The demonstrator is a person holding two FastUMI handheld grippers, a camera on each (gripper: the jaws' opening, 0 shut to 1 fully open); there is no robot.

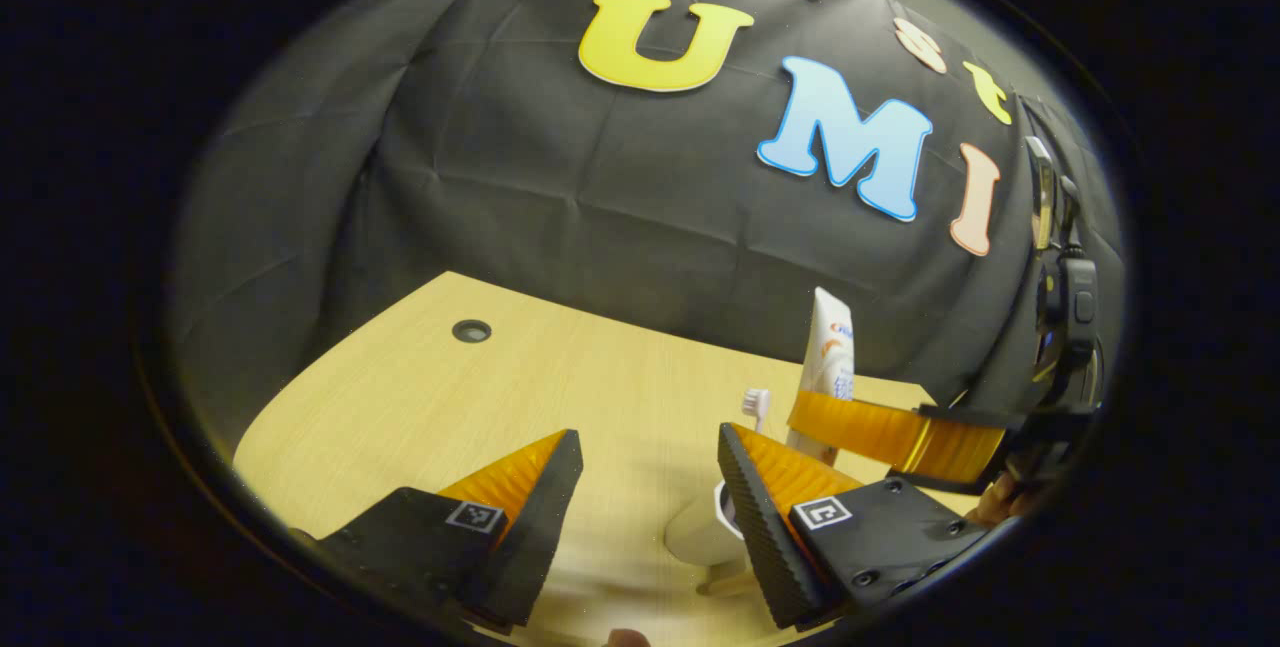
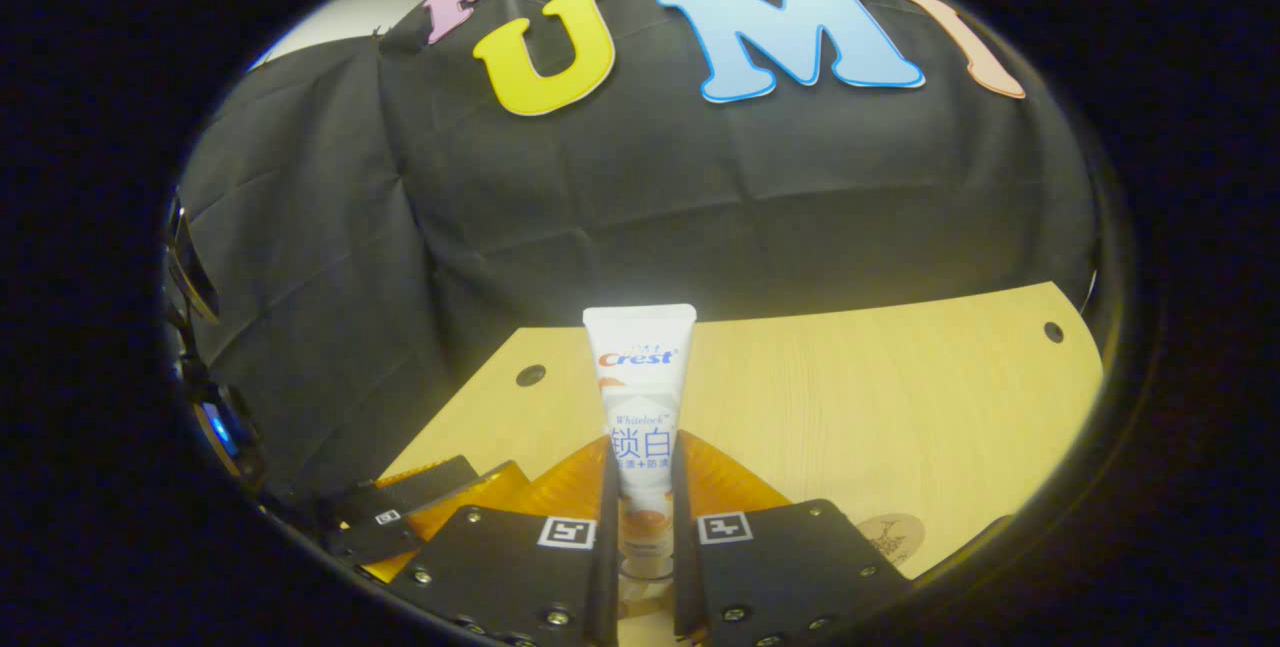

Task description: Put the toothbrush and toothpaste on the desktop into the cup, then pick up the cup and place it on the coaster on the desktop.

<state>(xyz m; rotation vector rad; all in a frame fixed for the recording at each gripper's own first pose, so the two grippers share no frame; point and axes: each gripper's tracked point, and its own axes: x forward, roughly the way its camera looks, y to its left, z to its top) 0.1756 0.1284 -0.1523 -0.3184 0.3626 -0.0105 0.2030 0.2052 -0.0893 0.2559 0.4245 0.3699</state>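
Wooden desktop (image 2: pixel 850 397) below: right gripper (image 2: pixel 640 527) fingers clamp an upright toothpaste (image 2: pixel 640 377) tube; left gripper (image 1: pixel 650 487) fingers spread wide.

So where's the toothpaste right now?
The toothpaste stands upright, pinched between the right gripper fingers in the right gripper view. In the left gripper view it sits over the cup, beside the toothbrush.

Black screwed gripper bodies (image 2: pixel 500 567) with square black-and-white marker tags (image 1: pixel 822 512)

Right gripper (image 2: pixel 640 517) upright, fingers clamped on toothpaste tube (image 2: pixel 640 397). Left gripper (image 1: pixel 650 487) just left of it, low, jaws spread wide, gripping nothing.
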